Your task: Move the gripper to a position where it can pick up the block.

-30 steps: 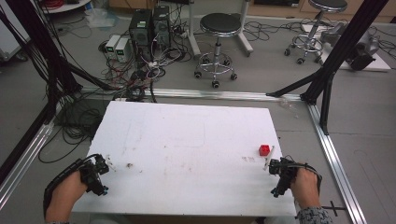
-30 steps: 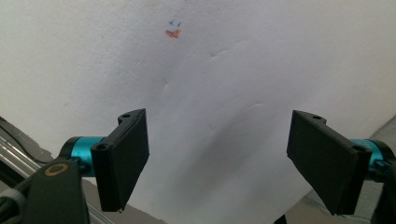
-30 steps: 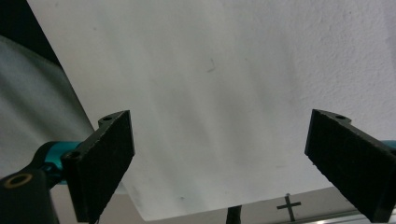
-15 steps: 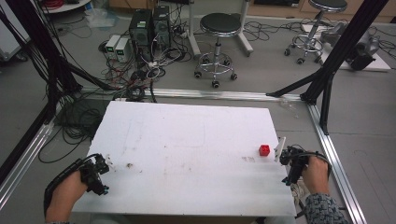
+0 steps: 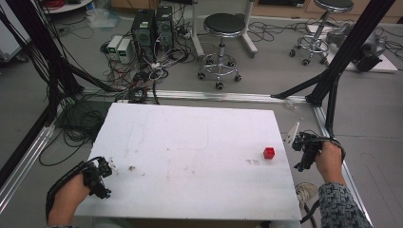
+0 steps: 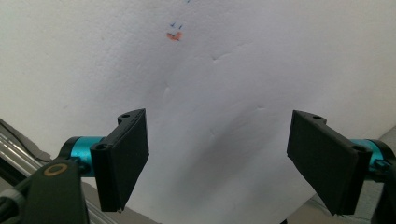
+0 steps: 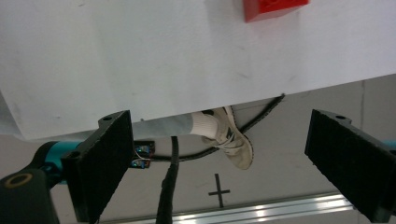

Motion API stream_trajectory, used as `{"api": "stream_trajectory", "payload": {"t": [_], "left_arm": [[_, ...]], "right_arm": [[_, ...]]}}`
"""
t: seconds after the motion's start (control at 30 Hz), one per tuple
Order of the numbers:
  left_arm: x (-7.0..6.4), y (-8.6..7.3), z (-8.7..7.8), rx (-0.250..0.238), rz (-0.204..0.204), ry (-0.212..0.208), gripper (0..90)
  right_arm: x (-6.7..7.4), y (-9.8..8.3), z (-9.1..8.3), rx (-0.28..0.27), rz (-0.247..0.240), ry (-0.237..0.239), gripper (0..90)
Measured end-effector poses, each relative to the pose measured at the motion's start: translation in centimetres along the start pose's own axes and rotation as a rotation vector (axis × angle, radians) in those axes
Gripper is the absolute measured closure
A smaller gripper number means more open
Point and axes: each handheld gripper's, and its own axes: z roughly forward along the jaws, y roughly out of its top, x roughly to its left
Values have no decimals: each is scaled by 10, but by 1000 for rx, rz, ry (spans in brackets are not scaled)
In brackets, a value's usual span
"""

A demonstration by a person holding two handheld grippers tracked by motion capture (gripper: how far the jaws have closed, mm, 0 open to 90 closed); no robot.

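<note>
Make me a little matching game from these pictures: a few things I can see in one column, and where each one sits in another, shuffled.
Things:
1. red block
2. left gripper
3. right gripper
4. round stool

Places:
A. on the floor beyond the far edge of the table
B. off the table's right edge, jaws apart
C. on the white table, near its right edge
D. at the table's near left corner, jaws apart

Pairs: 1-C, 2-D, 3-B, 4-A
</note>
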Motion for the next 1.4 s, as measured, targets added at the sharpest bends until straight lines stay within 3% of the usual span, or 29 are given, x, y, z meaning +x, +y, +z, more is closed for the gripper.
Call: {"api": "stream_trajectory", "payload": {"t": [0.23, 0.7, 1.03, 1.4], "left_arm": [[-1, 2, 2, 8, 6, 0, 211], [-1, 3, 4, 15, 5, 0, 212], [0, 2, 3, 10, 1, -3, 212], [0, 2, 3, 11, 3, -3, 212]], "right_arm": [[-16, 6, -8, -2, -40, -21, 75], [-36, 30, 5, 21, -99, -12, 75], [-43, 56, 25, 27, -157, 26, 75], [-41, 68, 54, 15, -193, 55, 75]]}}
